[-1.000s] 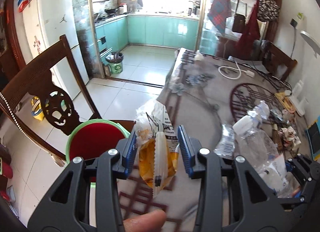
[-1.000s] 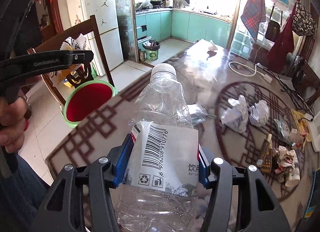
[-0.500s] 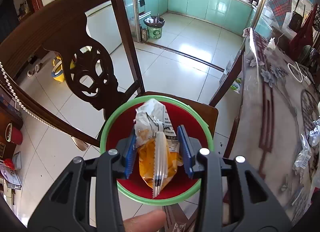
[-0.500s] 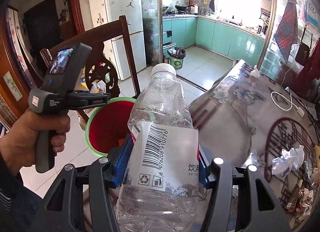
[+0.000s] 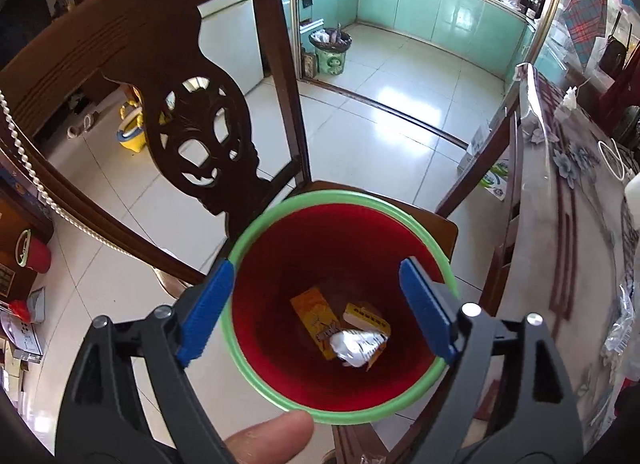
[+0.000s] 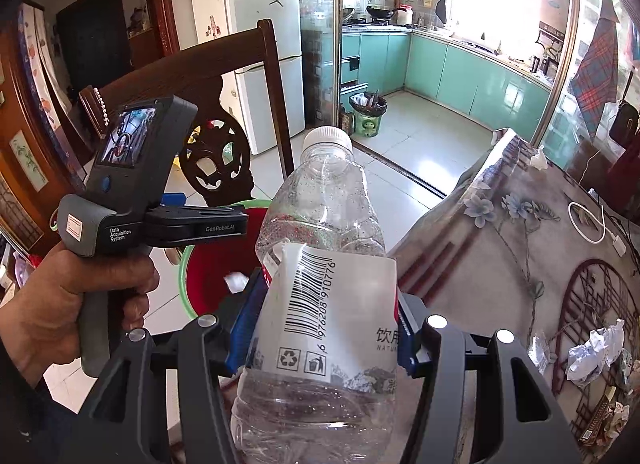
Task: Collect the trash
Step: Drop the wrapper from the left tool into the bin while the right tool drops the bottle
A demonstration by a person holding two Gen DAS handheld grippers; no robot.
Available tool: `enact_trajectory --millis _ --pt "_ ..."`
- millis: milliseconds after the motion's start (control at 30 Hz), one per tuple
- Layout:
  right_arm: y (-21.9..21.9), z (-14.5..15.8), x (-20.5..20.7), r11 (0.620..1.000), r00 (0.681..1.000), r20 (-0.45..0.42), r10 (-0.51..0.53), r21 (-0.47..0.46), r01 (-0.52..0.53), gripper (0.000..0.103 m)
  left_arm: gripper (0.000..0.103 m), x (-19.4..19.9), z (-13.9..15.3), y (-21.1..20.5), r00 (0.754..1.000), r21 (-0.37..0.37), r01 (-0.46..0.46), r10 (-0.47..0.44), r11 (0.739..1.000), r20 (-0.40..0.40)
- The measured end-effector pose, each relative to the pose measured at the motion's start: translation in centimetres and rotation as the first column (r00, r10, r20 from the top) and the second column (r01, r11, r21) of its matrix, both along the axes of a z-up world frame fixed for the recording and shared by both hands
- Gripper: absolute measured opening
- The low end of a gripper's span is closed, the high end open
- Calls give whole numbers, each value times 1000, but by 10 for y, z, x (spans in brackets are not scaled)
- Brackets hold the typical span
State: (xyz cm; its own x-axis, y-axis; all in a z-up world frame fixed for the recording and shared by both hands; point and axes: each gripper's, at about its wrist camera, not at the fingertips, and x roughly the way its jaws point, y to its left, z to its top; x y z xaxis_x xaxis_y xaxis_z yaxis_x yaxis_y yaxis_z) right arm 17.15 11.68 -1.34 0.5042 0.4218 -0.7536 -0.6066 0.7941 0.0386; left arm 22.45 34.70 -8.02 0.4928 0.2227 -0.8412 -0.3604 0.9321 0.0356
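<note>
Step in hand: dropping trash into the bin (image 5: pixel 436 248). The left gripper (image 5: pixel 316 306) hangs over the red bin with the green rim; its jaws have just been opening and now stand wide apart with nothing between them.
Wrapper: the snack wrapper (image 5: pixel 352 340) lies on the bin floor, below and between the blue fingertips (image 5: pixel 206 306), beside an orange packet (image 5: pixel 316 318).
Bottle: the clear plastic bottle (image 6: pixel 320 223) sits clamped between the right gripper's (image 6: pixel 324 324) fingers, which press on its label; the cap points up and away from them.
Bin from the right side: beyond and left of the right fingers, part-hidden by the bottle, standing on the chair (image 5: pixel 152 63) seat.
Next move, as I judge it: the left gripper clears off the bin mouth, then the right one carries the bottle over the rim and lets go. The bottle is tall, so it wants to go in centred or it may catch the rim.
Left hand pose: tilted steeply down over the bin; a fingertip of the person shows at the bottom edge of the left view.
Right hand pose: angled downward, near the table (image 6: pixel 520 232) edge.
Left to collect: crumpled paper (image 6: pixel 592 352) lies on the table, well to the right of the right fingers.
</note>
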Motion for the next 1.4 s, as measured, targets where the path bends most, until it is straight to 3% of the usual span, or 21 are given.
enact_trajectory --millis 167,300,467,767,1167,1233,1267,1400 --pt "16 -3 2 1000 1000 -3 25 4 -25 55 98 -15 41 23 986 85 -109 96 990 137" --pt "37 -6 6 999 999 0 48 -5 -48 55 98 -36 76 48 943 109 -241 206 964 259" --pt "65 -13 11 998 998 10 69 4 -69 55 98 -55 94 74 908 14 -302 283 953 310" --pt "118 -36 29 995 995 -9 100 -15 -100 55 98 -75 111 98 848 -38 -402 388 915 361" --pt "153 -79 47 991 993 -77 93 -86 -100 57 98 -81 115 100 837 -24 -419 397 908 377" --pt "153 -79 49 992 994 -69 86 -86 -92 69 98 -81 116 99 838 -20 -416 392 909 379" --pt "151 -77 49 993 995 -62 81 -78 -86 82 98 -80 116 99 838 -20 -416 391 909 380" --pt "144 -65 46 995 997 -30 73 -68 -75 85 98 -81 116 97 842 -15 -406 381 914 381"
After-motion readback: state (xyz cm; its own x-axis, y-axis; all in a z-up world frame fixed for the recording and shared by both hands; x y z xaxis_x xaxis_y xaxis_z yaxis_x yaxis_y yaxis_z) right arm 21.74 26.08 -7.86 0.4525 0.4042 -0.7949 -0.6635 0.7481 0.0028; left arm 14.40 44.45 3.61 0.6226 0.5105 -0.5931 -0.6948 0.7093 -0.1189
